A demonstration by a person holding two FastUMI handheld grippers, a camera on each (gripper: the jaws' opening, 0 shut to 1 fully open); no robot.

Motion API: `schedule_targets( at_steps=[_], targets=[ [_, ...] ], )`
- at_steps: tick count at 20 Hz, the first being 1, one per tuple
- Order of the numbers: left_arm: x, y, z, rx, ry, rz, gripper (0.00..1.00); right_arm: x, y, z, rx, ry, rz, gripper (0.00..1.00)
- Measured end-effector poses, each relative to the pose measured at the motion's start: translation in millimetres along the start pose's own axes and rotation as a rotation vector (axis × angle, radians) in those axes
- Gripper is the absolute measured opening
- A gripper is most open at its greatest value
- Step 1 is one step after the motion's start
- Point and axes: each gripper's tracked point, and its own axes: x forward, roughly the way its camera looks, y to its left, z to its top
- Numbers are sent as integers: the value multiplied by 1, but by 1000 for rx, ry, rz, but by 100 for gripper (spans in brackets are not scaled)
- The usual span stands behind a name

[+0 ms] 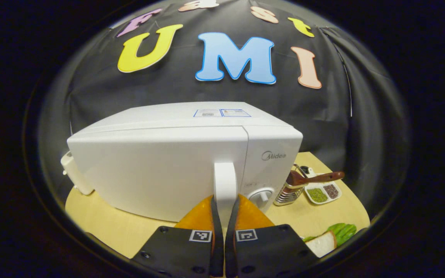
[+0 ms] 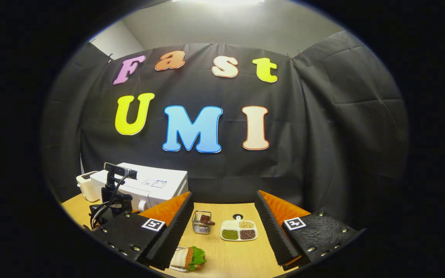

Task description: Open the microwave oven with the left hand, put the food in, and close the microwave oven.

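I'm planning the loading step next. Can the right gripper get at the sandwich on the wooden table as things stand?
Probably yes. The right gripper is open, and the lettuce sandwich lies on the wooden table just below its fingers, nothing between them.

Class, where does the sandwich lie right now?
In the right gripper view, the sandwich lies on the table, near its front edge, in front of the wire basket.

the brand "midea" is printed on the microwave front, upper right, above the knob. two stickers on its top are too small to read. square coded markers sit on the left gripper's fingers; no words on them.
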Motion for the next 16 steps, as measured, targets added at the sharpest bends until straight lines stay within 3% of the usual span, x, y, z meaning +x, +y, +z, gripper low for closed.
schedule_targets(
  at_steps=[3, 7, 16],
  targets=[
    [-2, -1, -1, 6, 11, -6, 8, -6, -3, -2, -4, 1, -13, 96],
    [-53, 5, -28, 29, 13, -26, 7, -10, -3, -6, 4, 8, -25, 96],
    [-160, 54, -79, 40, 74, -26, 7, -22, 53, -13, 44, 36, 69, 96]
  ],
)
